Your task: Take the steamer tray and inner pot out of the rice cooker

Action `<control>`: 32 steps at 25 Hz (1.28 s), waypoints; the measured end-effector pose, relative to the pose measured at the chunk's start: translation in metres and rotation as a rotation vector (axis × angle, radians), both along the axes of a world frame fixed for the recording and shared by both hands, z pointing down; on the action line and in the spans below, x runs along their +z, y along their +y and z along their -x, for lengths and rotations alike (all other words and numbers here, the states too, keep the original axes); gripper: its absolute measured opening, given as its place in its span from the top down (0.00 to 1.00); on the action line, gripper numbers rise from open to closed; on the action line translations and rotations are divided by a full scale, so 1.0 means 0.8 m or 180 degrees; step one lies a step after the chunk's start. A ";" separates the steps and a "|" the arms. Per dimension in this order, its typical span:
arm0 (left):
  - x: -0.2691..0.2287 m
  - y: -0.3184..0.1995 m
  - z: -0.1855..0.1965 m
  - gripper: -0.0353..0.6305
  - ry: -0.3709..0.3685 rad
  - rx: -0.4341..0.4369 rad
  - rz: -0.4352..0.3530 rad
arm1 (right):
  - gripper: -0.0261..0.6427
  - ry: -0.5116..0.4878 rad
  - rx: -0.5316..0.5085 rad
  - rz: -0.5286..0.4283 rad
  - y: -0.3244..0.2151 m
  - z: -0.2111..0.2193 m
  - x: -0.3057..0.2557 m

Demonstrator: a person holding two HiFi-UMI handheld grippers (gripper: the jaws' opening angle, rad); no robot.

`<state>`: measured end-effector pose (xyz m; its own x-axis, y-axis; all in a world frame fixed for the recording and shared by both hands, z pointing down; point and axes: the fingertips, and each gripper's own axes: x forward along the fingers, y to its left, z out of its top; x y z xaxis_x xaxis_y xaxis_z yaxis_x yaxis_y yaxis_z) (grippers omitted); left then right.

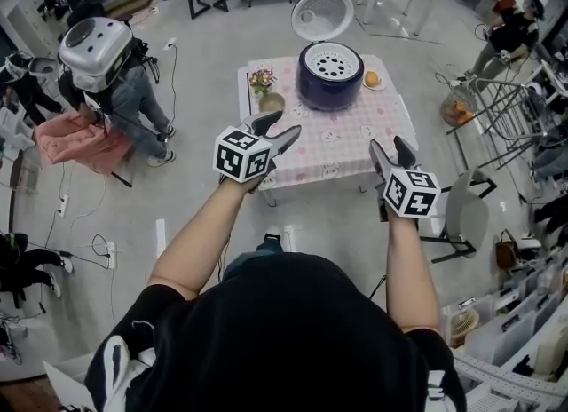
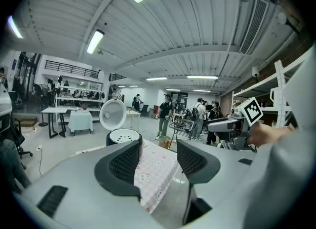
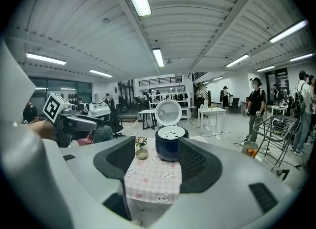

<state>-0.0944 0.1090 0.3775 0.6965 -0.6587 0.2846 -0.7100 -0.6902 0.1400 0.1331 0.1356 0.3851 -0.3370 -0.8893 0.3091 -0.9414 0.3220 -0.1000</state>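
Note:
A dark blue rice cooker (image 1: 329,82) stands at the far side of a table with a pink checked cloth (image 1: 342,144). Its white lid (image 1: 322,15) is up. Inside the cooker's top sits the white steamer tray (image 1: 331,65) with holes in it. The inner pot is hidden beneath the tray. My left gripper (image 1: 275,133) and right gripper (image 1: 391,148) hover open and empty at the table's near edge, well short of the cooker. The cooker (image 2: 123,141) also shows beyond the left gripper (image 2: 158,161) in its own view, and between the right gripper's (image 3: 155,161) jaws the cooker (image 3: 170,149) shows far off.
A small vase of flowers (image 1: 264,91) stands left of the cooker and an orange item (image 1: 372,79) on a plate to its right. A grey chair (image 1: 463,215) is beside the table's right side, with a metal rack (image 1: 501,113) beyond. A person (image 1: 115,82) sits at the left.

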 end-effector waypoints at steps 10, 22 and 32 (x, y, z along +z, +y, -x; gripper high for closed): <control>0.028 -0.089 0.014 0.57 0.0035 0.0071 0.0120 | 0.54 0.0017 0.0068 0.0120 -0.078 0.011 0.020; 0.058 -0.204 0.029 0.57 0.0050 0.0276 0.0244 | 0.55 0.0004 0.0285 0.0256 -0.168 0.025 0.048; 0.053 -0.276 0.038 0.57 0.0092 0.0456 0.0254 | 0.55 0.0006 0.0461 0.0264 -0.227 0.044 0.039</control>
<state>-0.1248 -0.1121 0.4195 0.7904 -0.5281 0.3105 -0.5999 -0.7700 0.2173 0.0983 -0.0458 0.4164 -0.2064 -0.9000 0.3839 -0.9776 0.1736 -0.1186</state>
